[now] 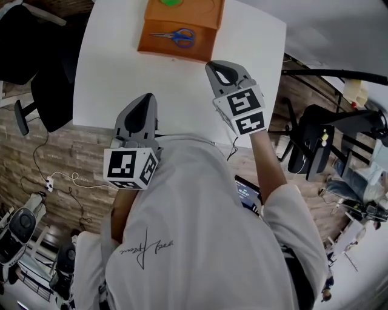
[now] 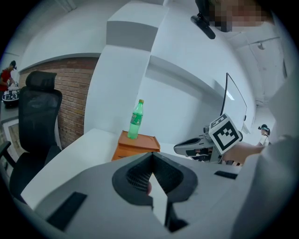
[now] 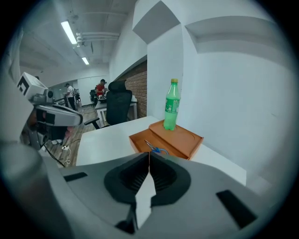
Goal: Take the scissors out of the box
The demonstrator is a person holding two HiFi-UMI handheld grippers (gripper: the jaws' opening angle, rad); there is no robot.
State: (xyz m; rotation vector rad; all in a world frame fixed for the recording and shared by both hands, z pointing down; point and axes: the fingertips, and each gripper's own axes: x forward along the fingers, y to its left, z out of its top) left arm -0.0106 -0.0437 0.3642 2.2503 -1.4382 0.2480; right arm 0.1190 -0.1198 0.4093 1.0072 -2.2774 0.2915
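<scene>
Head view: locate the white counter (image 1: 121, 79) with the orange box (image 1: 163, 53) at its far edge. Find the scissors (image 1: 177, 37) lying flat in the lower front tray of the box, blue handles to the right, blades pointing left. Note the green bottle (image 1: 170, 2) on the raised rear tray, cut off by the top edge of the frame. Identify the left gripper (image 1: 147, 98) over the near edge of the counter, well apart from the box. Identify the right gripper (image 1: 210, 65) farther forward, near the front right corner of the box but not touching it. Left gripper view: read the jaws as fully together, tips touching, nothing clamped. Beyond the tips, see the box (image 2: 135, 148) with the bottle (image 2: 135, 119) upright on top. See also the right gripper (image 2: 177, 148) to the right with its marker cube (image 2: 225, 133), and a black office chair (image 2: 37, 121) at the left beside the counter (image 2: 79, 149). Right gripper view: read the jaws as closed tip to tip, gripping nothing. Just above the tips, find the scissors (image 3: 157, 149) in the lower tray of the box (image 3: 189, 140), untouched. Note the bottle (image 3: 172, 109) upright on the upper tray behind, and the left gripper (image 3: 78, 120) at the left of the frame.
</scene>
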